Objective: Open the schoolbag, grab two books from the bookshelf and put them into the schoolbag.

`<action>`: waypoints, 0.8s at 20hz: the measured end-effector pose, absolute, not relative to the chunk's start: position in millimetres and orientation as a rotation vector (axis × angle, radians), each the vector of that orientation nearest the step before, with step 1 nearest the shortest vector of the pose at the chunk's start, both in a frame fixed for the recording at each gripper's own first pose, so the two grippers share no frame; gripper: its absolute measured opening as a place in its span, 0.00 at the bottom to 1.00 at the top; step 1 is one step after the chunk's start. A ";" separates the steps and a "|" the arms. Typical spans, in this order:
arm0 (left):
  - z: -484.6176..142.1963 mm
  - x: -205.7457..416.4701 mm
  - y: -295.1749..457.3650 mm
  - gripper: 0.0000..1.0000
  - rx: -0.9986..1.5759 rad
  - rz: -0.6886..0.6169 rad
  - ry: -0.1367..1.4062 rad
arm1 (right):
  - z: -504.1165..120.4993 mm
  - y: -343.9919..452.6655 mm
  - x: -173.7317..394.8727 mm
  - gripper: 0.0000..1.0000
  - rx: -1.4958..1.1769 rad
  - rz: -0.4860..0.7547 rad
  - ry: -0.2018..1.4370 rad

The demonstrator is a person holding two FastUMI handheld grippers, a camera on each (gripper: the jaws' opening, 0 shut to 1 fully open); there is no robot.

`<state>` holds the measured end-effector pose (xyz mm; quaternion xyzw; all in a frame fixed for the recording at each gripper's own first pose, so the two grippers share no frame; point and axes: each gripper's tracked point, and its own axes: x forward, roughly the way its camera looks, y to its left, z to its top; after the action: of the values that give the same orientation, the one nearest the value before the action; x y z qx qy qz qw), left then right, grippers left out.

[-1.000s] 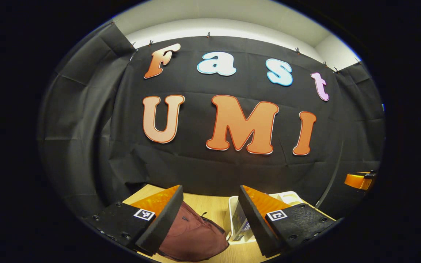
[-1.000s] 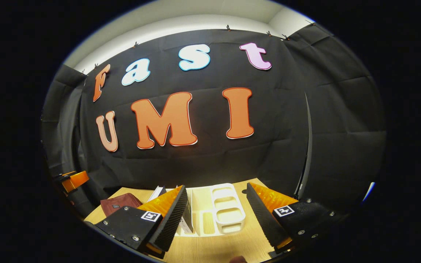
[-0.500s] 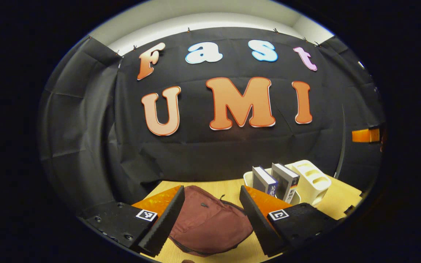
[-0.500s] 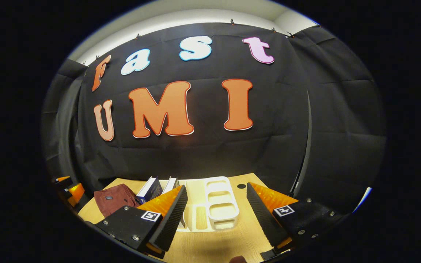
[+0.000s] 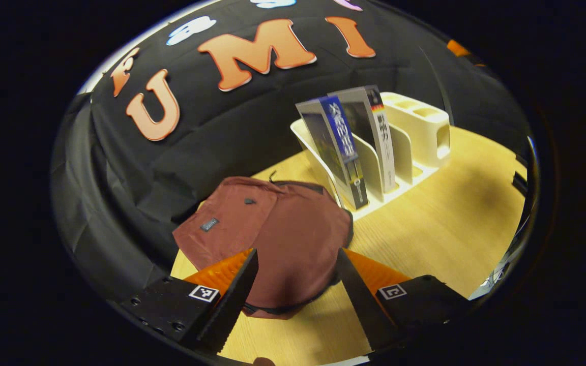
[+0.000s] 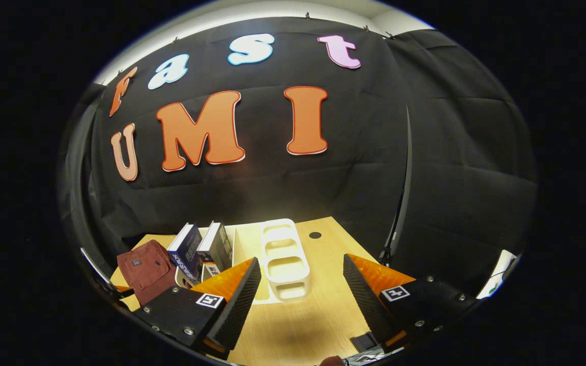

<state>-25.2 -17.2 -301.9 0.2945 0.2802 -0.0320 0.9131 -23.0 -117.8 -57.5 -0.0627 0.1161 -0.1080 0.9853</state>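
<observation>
Maroon schoolbag (image 5: 272, 239) closed | L tongs (image 5: 293, 284) apart above | R tongs (image 6: 298, 300) apart | 2 books (image 5: 354, 142) shelved

A light wooden tabletop with a pale yellow grain (image 5: 440, 218) spreads across the lower part of the left gripper view, and it shows again in the right gripper view (image 6: 303, 325). Near its far edge there sits a small dark round spot (image 6: 315, 235), perhaps a hole or a sticker; the view is too coarse to tell. Behind the table hangs the creased black cloth wall (image 6: 374, 168), with a pale strip of ceiling (image 6: 252, 9) above it.
</observation>
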 end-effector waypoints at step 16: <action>-362.7 13.4 -19.2 0.07 0.744 -0.182 0.784 | -79.6 -107.3 -11.2 0.97 -0.094 -0.178 0.310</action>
<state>13.4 -19.2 -362.7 0.3538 0.3726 -0.0866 0.8535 -11.2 -107.3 -79.6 -0.0469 0.1539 -0.0886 0.9830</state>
